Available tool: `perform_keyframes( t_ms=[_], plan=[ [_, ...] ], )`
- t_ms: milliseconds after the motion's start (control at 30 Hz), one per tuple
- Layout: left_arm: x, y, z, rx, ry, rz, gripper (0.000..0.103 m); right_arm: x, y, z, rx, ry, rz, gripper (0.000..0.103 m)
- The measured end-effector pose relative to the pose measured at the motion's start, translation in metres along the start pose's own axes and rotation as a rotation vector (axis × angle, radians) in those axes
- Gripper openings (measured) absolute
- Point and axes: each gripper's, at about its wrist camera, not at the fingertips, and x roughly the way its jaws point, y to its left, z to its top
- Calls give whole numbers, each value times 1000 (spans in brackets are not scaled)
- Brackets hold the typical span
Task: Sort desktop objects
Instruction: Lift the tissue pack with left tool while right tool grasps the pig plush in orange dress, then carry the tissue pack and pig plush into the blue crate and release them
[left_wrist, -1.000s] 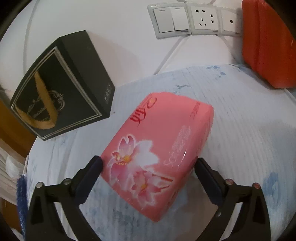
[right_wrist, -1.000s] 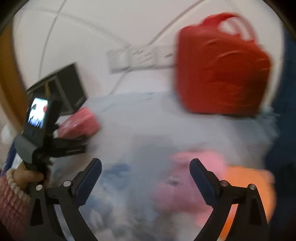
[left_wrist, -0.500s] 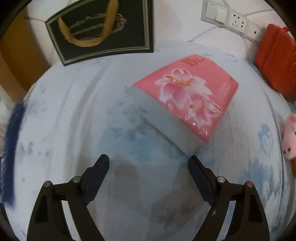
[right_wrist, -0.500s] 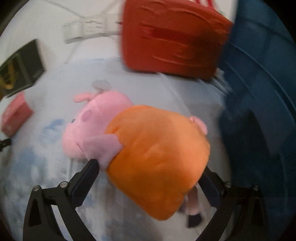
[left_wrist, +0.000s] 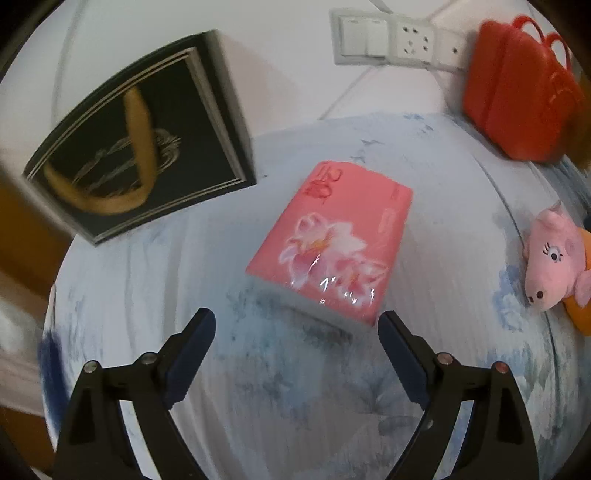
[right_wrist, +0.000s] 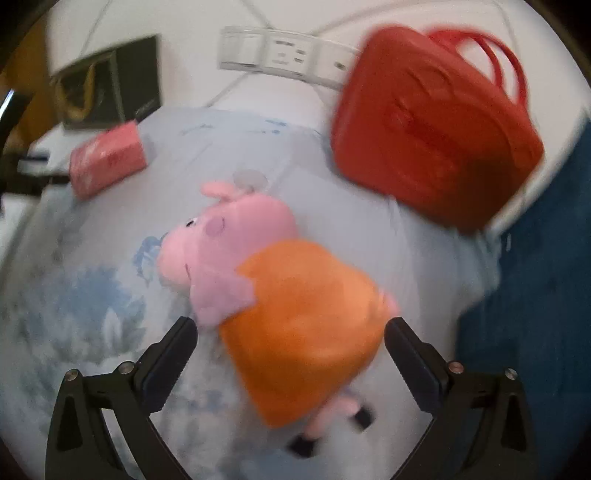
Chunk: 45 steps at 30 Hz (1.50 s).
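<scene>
In the left wrist view, the left tool (left_wrist: 295, 326) is seen pointing down at a bench (left_wrist: 155, 280) covered in a pale blue patterned cloth. Its jaws stand wide apart with nothing between them; they have just been opening a little. A pink tissue pack (left_wrist: 334, 240) printed with flowers lies flat on the cloth just beyond the fingertips, its near corner close to the right finger but not touching it. A black gift box (left_wrist: 144, 133) with a gold ribbon is propped at the far left of the bench, against the white wall. A white switch-and-socket panel (left_wrist: 384, 40) is mounted on that wall. A red handbag (left_wrist: 517, 99) stands at the far right, and a pink plush pig (left_wrist: 554, 258) lies at the right edge.

In the right wrist view, which is blurred, the right tool (right_wrist: 291, 334) is seen with its jaws spread apart. The plush pig (right_wrist: 266, 273), in an orange dress, lies on the cloth with its dress partly between the two fingers; contact with the pads cannot be made out. The red handbag (right_wrist: 436, 140) stands behind it to the right. The tissue pack (right_wrist: 109, 158) lies far left, with the black gift box (right_wrist: 110, 81) behind it.
</scene>
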Motion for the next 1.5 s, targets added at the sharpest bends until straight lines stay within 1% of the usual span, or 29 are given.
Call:
perform_keyframes(
  t_ms=[33, 100, 167, 233, 300, 367, 433, 467, 500, 567, 600, 667, 700, 767, 833, 867, 900, 933, 1000, 1133, 1233, 1333, 1433, 1500],
  plan=[
    [-7, -1, 3, 18, -11, -7, 90, 3, 3, 10, -42, 6, -18, 103],
    [-21, 0, 5, 35, -30, -53, 90, 9, 4, 24, -95, 0, -15, 103],
    [-30, -1, 10, 44, -37, -93, 91, 14, 3, 35, -128, 3, 30, 103],
    [-23, -7, 20, 72, -20, -88, 91, 19, 4, 39, -172, 38, 85, 103],
    [-2, -13, 35, 92, 33, -88, 91, 31, 9, 39, -224, 84, 92, 103],
    [26, -15, 49, 104, 108, -92, 91, 45, 16, 41, -279, 139, 85, 103],
    [50, -20, 55, 127, 174, -62, 91, 56, 21, 43, -318, 181, 107, 103],
    [60, -23, 57, 152, 190, -41, 94, 63, 25, 44, -341, 200, 112, 103],
    [64, -26, 58, 165, 197, -37, 94, 70, 26, 46, -354, 215, 114, 103],
    [77, -30, 63, 176, 232, -58, 94, 83, 29, 46, -366, 246, 116, 103],
    [83, -30, 64, 177, 246, -57, 94, 90, 30, 46, -369, 262, 121, 103],
    [96, -28, 68, 144, 275, -71, 96, 101, 30, 47, -367, 283, 120, 103],
    [98, -25, 69, 114, 275, -91, 96, 105, 29, 47, -362, 292, 132, 103],
    [98, -20, 71, 74, 267, -110, 90, 111, 29, 47, -357, 301, 150, 103],
    [94, -19, 70, 72, 252, -109, 87, 114, 27, 47, -347, 306, 159, 102],
    [92, -19, 69, 74, 249, -108, 86, 114, 26, 46, -335, 302, 164, 100],
    [90, -19, 67, 73, 249, -109, 86, 113, 24, 46, -320, 299, 175, 92],
    [88, -18, 65, 68, 248, -110, 86, 112, 23, 47, -303, 294, 184, 90],
    [83, -16, 62, 57, 243, -110, 86, 106, 18, 48, -267, 279, 170, 84],
    [55, -9, 53, 18, 201, -111, 85, 88, 0, 53, -159, 228, 160, 80],
    [15, -4, 43, -6, 133, -106, 85, 65, -10, 53, -97, 177, 152, 79],
    [-39, -9, 23, -24, 37, -76, 85, 25, -9, 51, -62, 100, 144, 79],
    [-100, -11, 3, -54, -65, -59, 85, -30, -2, 47, -27, -1, 132, 79],
    [-143, -15, -17, -68, -132, -36, 85, -72, -2, 42, -6, -73, 119, 79]
  ],
)
